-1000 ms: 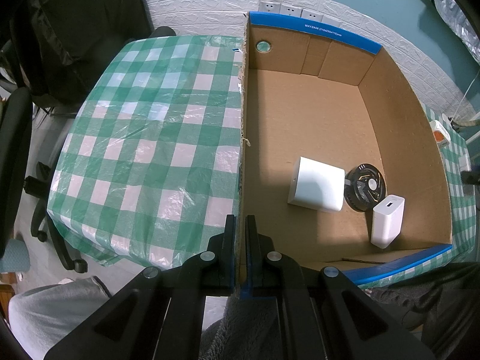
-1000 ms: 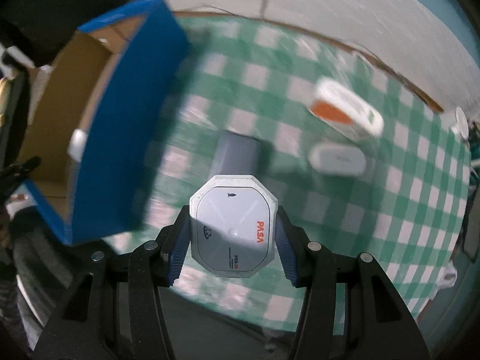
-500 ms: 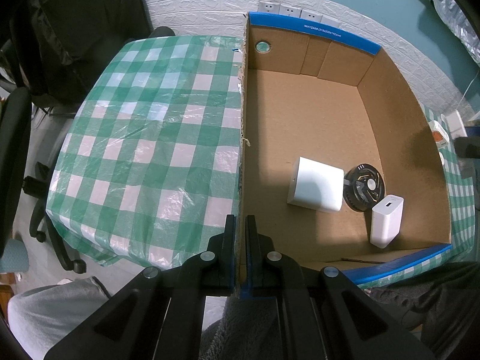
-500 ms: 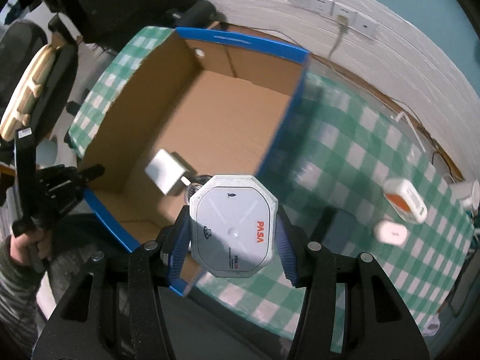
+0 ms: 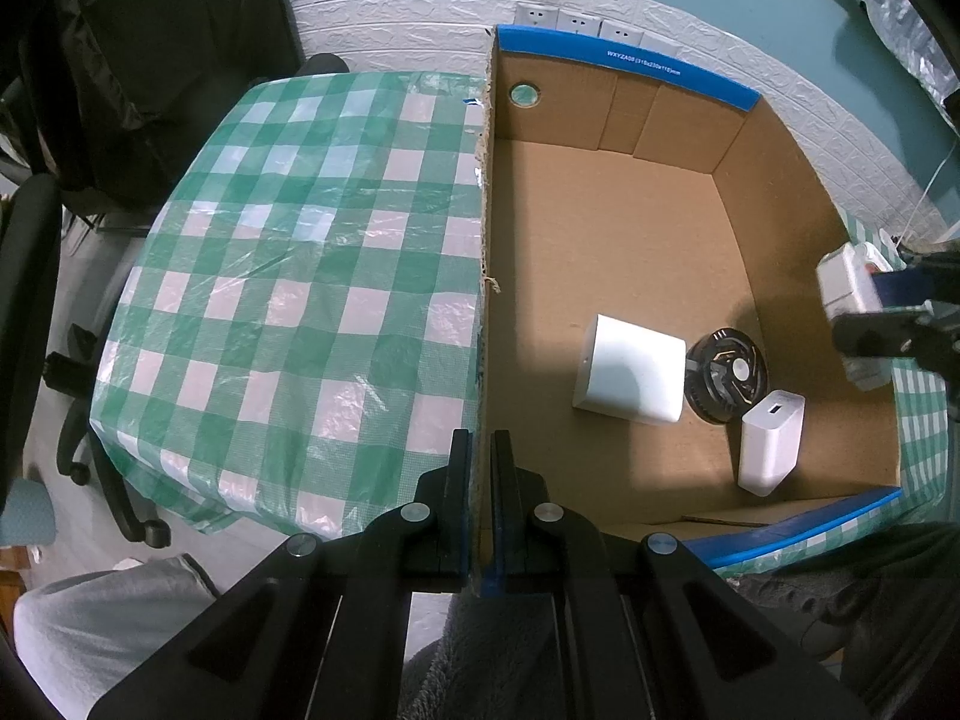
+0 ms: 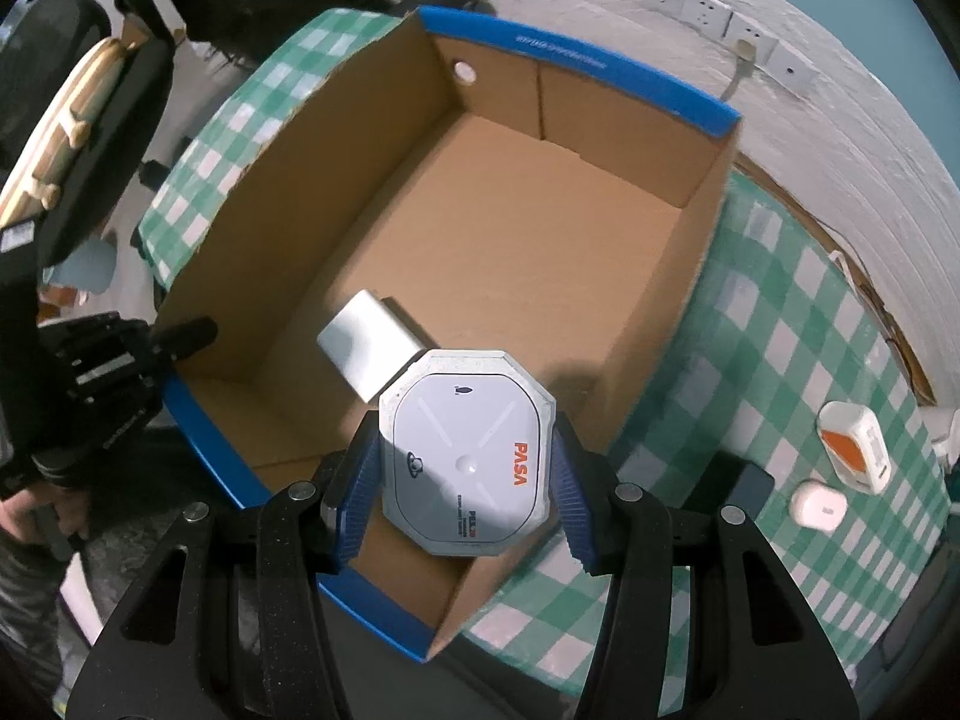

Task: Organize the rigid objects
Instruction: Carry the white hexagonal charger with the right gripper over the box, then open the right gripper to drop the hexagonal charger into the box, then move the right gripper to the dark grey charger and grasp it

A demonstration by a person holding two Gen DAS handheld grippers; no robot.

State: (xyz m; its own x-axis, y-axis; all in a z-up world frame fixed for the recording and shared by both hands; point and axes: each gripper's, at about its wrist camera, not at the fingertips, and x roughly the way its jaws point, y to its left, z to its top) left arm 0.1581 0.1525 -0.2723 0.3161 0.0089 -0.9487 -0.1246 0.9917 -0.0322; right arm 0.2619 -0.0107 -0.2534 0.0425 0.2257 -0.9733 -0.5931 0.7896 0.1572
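Black disc (image 5: pixel 727 373) half behind white box (image 5: pixel 630 378)

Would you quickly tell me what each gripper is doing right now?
Left gripper: shut on the cardboard box wall.
Right gripper: shut on the white device.

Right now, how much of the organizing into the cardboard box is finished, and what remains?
Done: a white flat box, a black round part and a white charger lie in the cardboard box. In hand: the right gripper holds the PASA device over the box; the left gripper clamps its wall. Left: an orange-and-white device and a small white case on the table.
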